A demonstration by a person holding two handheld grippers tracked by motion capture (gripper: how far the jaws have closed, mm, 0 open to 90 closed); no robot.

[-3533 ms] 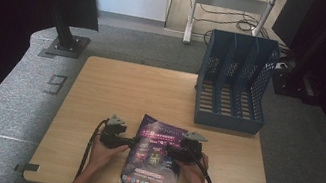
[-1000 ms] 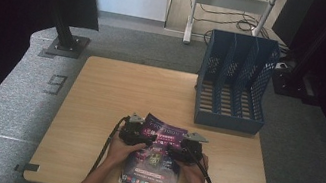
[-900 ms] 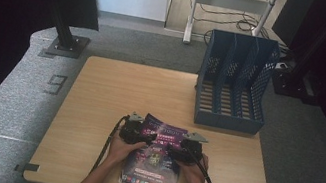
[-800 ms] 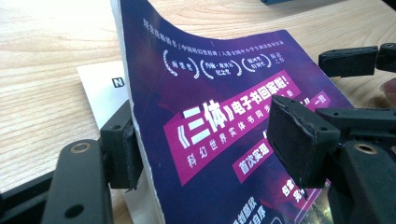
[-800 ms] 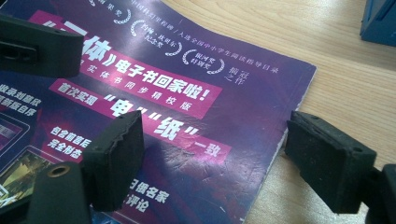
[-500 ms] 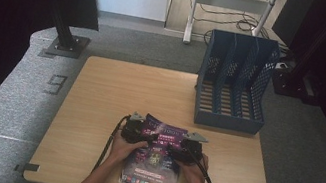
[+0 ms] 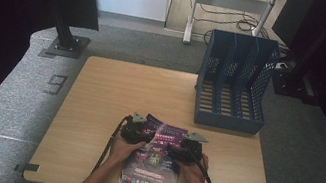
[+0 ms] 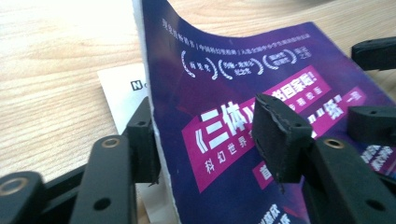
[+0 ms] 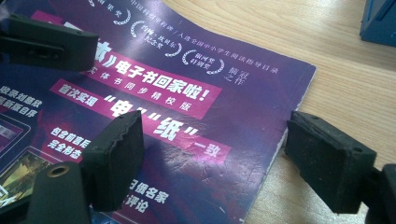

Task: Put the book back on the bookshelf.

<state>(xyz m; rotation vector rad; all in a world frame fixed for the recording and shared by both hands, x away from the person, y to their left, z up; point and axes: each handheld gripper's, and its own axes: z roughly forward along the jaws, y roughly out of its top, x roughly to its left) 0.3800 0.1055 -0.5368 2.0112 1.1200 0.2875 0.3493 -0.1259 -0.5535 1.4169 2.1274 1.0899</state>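
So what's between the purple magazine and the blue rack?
Just bare wooden table. In the high view, nothing sits between the magazine and the blue rack.

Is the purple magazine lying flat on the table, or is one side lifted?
One side is lifted. In the left gripper view the purple magazine's edge curls up off the table between the left tool's jaws.

- In the high view we see a bright table, and the room sides are very dark.
- In the gripper views the near jaws are soft, and glare whitens the wood.
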